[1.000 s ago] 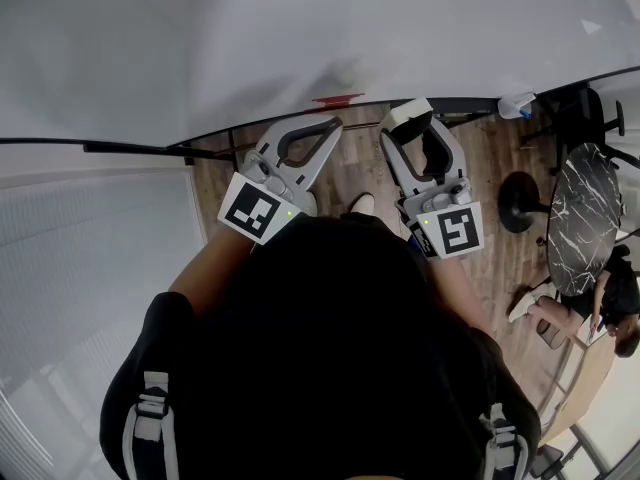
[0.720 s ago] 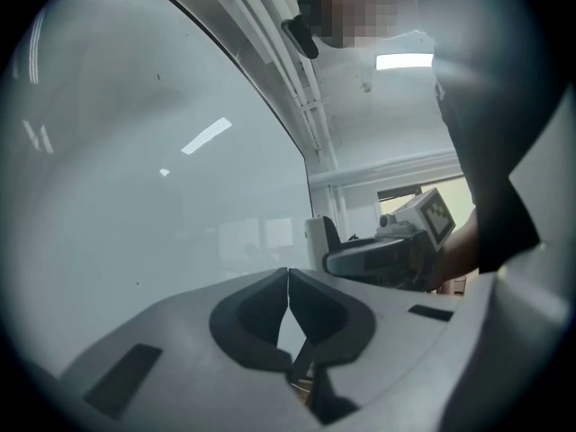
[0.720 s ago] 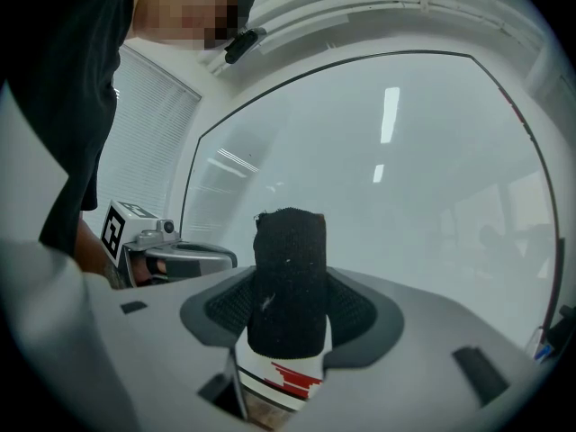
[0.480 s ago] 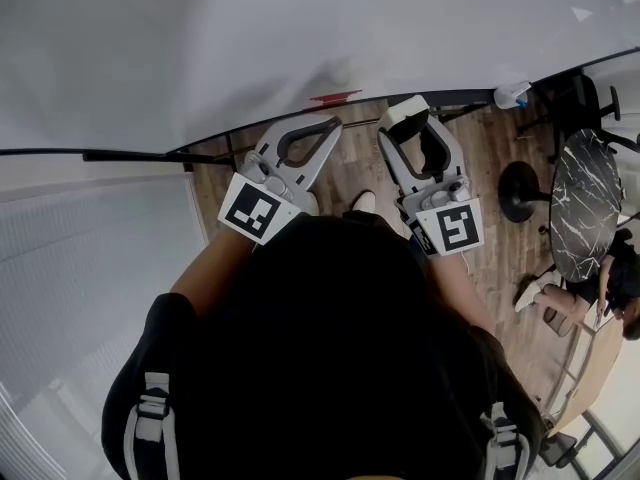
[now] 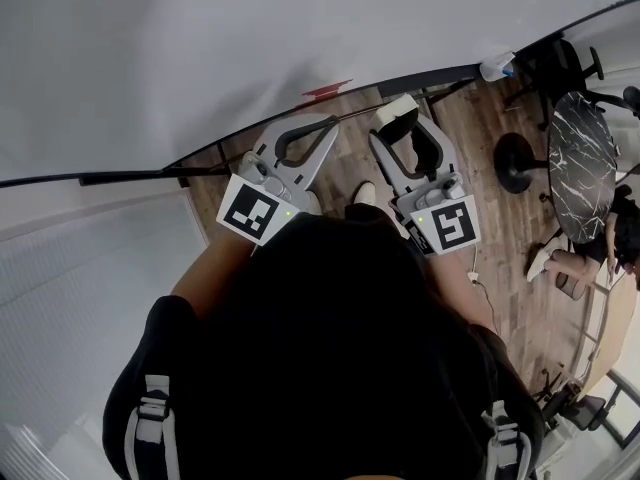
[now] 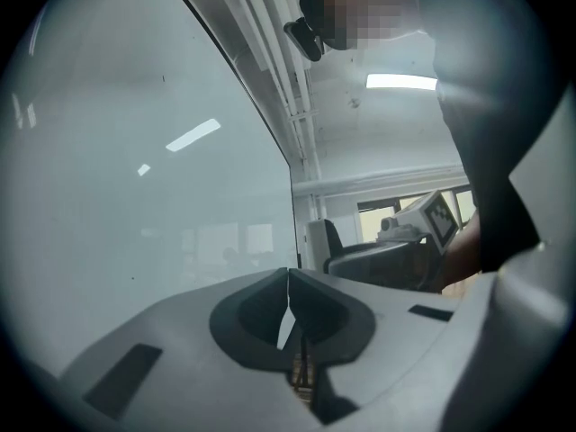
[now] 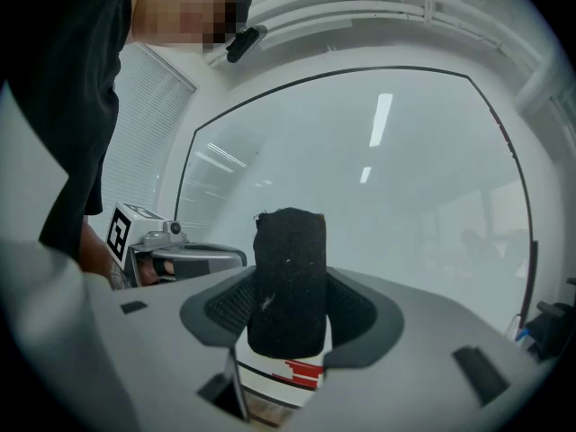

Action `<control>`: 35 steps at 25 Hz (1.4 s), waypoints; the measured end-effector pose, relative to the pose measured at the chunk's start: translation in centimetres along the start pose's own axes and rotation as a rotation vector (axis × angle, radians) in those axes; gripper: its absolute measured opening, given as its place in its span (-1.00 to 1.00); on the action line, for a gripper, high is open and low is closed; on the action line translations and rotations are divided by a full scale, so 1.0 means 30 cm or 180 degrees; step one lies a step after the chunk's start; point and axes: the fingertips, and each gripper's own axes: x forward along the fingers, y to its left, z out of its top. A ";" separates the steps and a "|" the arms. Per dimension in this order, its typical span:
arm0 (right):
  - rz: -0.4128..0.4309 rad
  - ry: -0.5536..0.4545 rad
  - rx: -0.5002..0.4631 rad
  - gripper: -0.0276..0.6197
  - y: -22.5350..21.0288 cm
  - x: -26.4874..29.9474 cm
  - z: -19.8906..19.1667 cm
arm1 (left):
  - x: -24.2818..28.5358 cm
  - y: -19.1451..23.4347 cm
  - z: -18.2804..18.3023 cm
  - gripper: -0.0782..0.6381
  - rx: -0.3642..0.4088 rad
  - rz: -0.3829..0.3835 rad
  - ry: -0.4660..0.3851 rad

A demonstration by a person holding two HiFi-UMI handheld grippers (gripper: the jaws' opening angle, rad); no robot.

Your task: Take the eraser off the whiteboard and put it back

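The whiteboard [image 5: 250, 48] is filling the upper frame, wooden floor [image 5: 505, 268] is showing beneath it, a marble table [image 5: 582, 158] is standing at the right edge, the right gripper [image 7: 288, 309] is clamping the eraser [image 7: 288, 268] at upper centre before the board, and the left gripper [image 6: 288, 300] is hovering beside it, fingers together, empty.

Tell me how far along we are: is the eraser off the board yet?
Done: the eraser is off the whiteboard, held short of it. In hand: the right tongs are clamped on it. Still to do: putting it back on the board. The left tongs are shut, empty.
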 end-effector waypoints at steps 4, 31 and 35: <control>-0.0072 0.0005 0.0010 -0.23 0.048 -0.053 0.022 | -0.015 -0.055 0.015 -0.77 -0.0017 -0.0127 0.0000; 0.1031 -0.0044 -0.0118 -0.23 -0.408 -0.520 -0.036 | 0.382 -0.507 0.054 -0.77 0.0027 0.1051 0.0010; 0.1269 -0.0061 -0.0177 -0.23 -0.517 -0.604 -0.032 | 0.460 -0.615 0.049 -0.77 -0.0023 0.1317 0.0111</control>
